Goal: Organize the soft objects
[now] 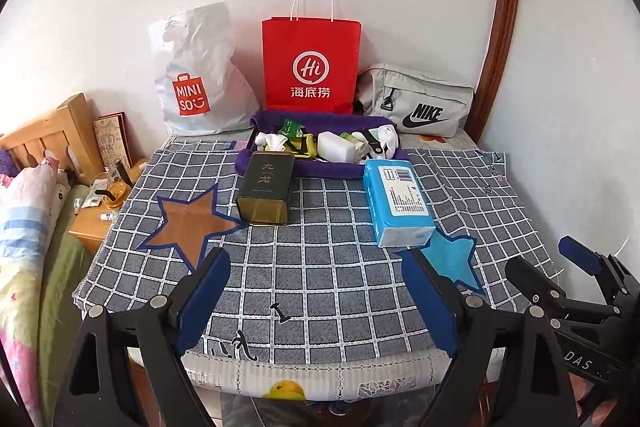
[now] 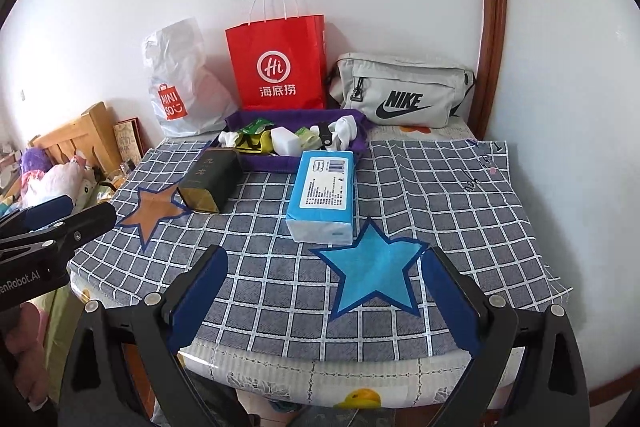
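Tissue pack (image 2: 324, 197), mid-tabletop just before the purple tray (image 2: 356, 143), looks light, squashy and slick-wrapped, so I'd pinch its long sides; left gripper (image 1: 316, 301) and right gripper (image 2: 324, 301) gape wide, empty

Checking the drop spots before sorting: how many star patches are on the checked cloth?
2: a brown star at the cloth's left beside the dark tin, and a blue star at front right below the tissue pack.

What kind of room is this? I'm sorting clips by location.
Likely a bedroom: a wooden headboard with patterned bedding, a bedside stand, and a cloth-covered table against the wall.
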The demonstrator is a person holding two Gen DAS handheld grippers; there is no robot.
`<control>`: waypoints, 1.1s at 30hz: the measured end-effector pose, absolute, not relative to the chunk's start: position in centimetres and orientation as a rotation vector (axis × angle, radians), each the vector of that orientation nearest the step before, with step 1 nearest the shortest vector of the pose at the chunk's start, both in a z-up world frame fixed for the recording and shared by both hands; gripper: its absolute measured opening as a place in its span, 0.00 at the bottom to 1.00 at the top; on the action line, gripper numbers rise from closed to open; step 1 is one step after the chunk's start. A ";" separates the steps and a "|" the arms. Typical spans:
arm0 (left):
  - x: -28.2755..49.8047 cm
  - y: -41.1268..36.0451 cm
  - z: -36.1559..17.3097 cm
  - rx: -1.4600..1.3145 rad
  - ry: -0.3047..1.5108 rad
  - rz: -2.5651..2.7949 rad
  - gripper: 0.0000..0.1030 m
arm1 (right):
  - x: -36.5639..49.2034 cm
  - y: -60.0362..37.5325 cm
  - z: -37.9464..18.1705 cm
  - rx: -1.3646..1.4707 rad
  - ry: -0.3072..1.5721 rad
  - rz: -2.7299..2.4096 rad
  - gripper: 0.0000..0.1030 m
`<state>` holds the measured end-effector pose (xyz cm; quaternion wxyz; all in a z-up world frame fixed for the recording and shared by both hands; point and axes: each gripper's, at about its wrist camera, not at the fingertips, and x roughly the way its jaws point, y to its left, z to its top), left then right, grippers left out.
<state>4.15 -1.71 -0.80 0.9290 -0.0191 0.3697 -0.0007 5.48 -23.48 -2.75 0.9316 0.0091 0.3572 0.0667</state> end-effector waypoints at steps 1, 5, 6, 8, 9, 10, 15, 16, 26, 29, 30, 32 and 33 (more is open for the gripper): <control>4.0 -1.7 -0.7 -0.037 0.755 0.001 0.85 | 5.3 -23.5 -2.7 0.020 0.728 0.138 0.94; 3.7 -1.8 -0.5 -0.034 0.742 0.011 0.85 | 4.8 -23.4 -2.3 0.008 0.714 0.136 0.94; 3.6 -1.8 -0.5 -0.035 0.740 0.012 0.85 | 4.7 -23.4 -2.2 0.006 0.711 0.136 0.94; 3.5 -1.8 -0.5 -0.035 0.742 0.008 0.85 | 4.5 -23.5 -2.1 0.009 0.709 0.135 0.94; 3.5 -1.7 -0.5 -0.035 0.742 0.010 0.85 | 4.5 -23.4 -2.1 0.009 0.708 0.136 0.94; 3.4 -1.7 -0.5 -0.034 0.741 0.013 0.85 | 4.5 -23.5 -2.0 0.009 0.707 0.137 0.94; 3.3 -1.6 -0.6 -0.039 0.741 0.020 0.85 | 4.3 -23.5 -2.0 0.010 0.704 0.135 0.94; 3.2 -1.5 -0.6 -0.040 0.740 0.021 0.85 | 4.3 -23.5 -1.9 0.011 0.703 0.135 0.94; 3.0 -1.2 -0.6 -0.046 0.739 0.018 0.85 | 3.9 -23.5 -1.7 0.009 0.698 0.137 0.94; 2.9 -1.2 -0.6 -0.048 0.738 0.019 0.85 | 3.9 -23.5 -1.7 0.011 0.698 0.135 0.94; 2.9 -1.2 -0.6 -0.048 0.739 0.019 0.85 | 3.8 -23.4 -1.7 0.010 0.697 0.135 0.94; 2.9 -1.2 -0.6 -0.049 0.739 0.018 0.85 | 3.8 -23.5 -1.7 0.011 0.696 0.135 0.94; 2.9 -1.2 -0.6 -0.049 0.739 0.019 0.85 | 3.8 -23.5 -1.6 0.012 0.695 0.135 0.94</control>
